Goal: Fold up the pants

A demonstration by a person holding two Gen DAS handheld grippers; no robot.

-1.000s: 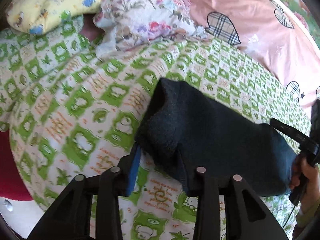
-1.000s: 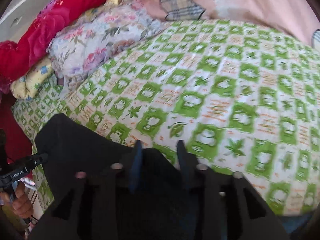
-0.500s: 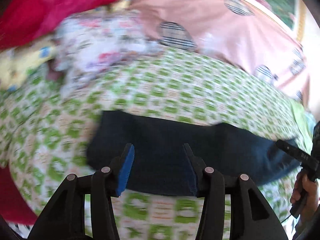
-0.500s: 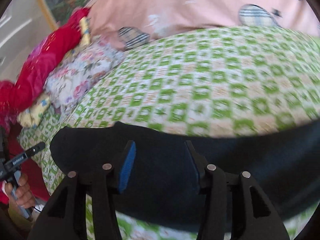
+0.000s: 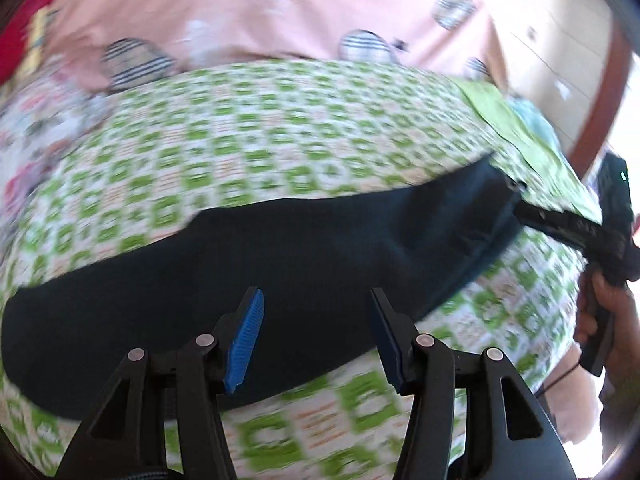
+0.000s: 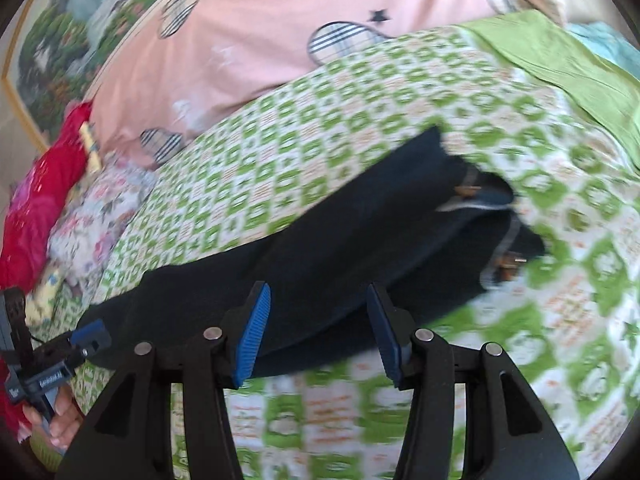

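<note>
**Left wrist and right wrist views: both jaws parted above the dark pants on the bed**

Left wrist view first: the left hand-held gripper (image 5: 316, 300) has its jaws well apart, and they have just been opening. Nothing is pinched between its blue pads (image 5: 246, 336); the dark navy pants (image 5: 280, 256) lie behind and below the gap, stretched in a long band across the green-and-white checked bedspread (image 5: 260, 140). At the far right of this view a hand (image 5: 608, 308) holds the right hand-held gripper (image 5: 520, 204), whose tip reaches the right end of the pants; blur hides whether it touches.

In the right wrist view, the right hand-held gripper (image 6: 318, 300) is also parted, its jaws having just opened a little, with no cloth between the pads. The pants (image 6: 320, 248) run from lower left to upper right, the waistband end (image 6: 492, 216) rumpled at the right. The left hand-held gripper (image 6: 90, 334) sits at the left end of the pants.

Beyond the pants the bedspread is bare up to a pink quilt (image 6: 280, 32). Red and floral bedding (image 6: 52, 208) crowds the left edge, and a plain green cloth (image 6: 560, 60) lies along the right edge.
</note>
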